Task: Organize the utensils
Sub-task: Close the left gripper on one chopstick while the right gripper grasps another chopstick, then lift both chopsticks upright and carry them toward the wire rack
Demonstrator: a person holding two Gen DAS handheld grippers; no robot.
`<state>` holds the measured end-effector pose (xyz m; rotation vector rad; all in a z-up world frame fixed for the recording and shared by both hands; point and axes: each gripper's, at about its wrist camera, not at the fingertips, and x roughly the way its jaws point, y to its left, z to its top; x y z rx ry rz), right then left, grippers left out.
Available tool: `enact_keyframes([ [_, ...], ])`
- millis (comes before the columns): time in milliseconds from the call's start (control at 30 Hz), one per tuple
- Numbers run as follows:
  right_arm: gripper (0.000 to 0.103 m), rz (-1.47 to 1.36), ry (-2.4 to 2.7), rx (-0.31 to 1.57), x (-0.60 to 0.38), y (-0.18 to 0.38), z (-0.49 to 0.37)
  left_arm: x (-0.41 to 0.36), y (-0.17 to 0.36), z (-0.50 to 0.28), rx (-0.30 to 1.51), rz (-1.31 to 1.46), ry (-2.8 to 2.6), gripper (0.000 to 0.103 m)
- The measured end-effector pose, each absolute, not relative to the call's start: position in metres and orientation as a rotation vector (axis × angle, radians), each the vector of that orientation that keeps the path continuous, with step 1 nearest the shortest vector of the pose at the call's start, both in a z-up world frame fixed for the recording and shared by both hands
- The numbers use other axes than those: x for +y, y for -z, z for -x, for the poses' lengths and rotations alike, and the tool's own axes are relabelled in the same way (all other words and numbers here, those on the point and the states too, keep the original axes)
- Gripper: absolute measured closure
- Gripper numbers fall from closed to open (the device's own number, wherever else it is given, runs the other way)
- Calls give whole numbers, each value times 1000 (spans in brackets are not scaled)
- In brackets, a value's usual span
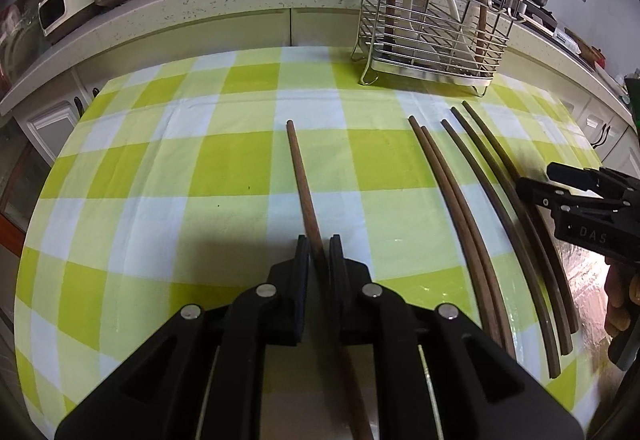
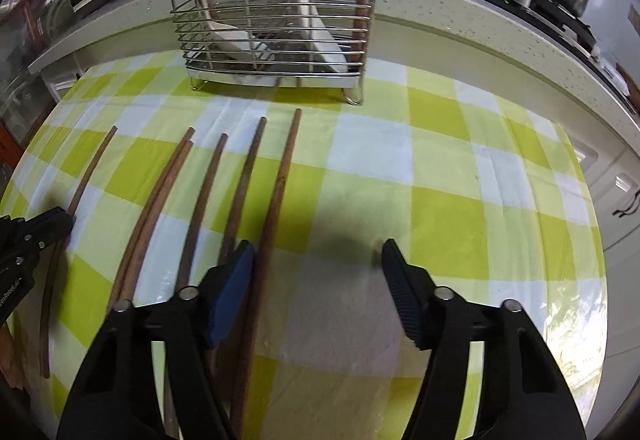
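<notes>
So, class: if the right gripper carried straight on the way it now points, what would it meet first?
Probably the green-and-white checked tablecloth, since the right gripper tilts downward; the rightmost brown wooden chopstick lies between its jaws near the left pad.

Bare checked cloth [image 2: 460, 199] lying open rightward, loose chopsticks [image 2: 208, 191] crowding the left, wire rack [image 2: 276, 39] blocking the far edge.

Both grippers were black plastic, with angular arms joined by round silver pins. The left gripper [image 1: 319, 248] had flat dark pads. The right gripper [image 2: 316, 260] had a blue pad [image 2: 230, 292] on one finger, a ribbed black pad [image 2: 402, 296] on the other, and raised lettering on its body.
</notes>
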<state>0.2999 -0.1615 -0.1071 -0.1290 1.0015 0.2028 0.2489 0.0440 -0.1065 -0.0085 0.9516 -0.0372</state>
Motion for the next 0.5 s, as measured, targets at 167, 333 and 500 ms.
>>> enact_keyframes([
  [167, 68, 129, -240, 1005, -151, 105, -305, 42, 106, -256, 963, -6, 34, 89],
  [333, 85, 138, -279, 999, -141, 104, -302, 39, 107, -260, 966, -31, 26, 94],
  [500, 93, 104, -289, 1003, -145, 102, -301, 44, 104, -259, 964, 10, 48, 96],
])
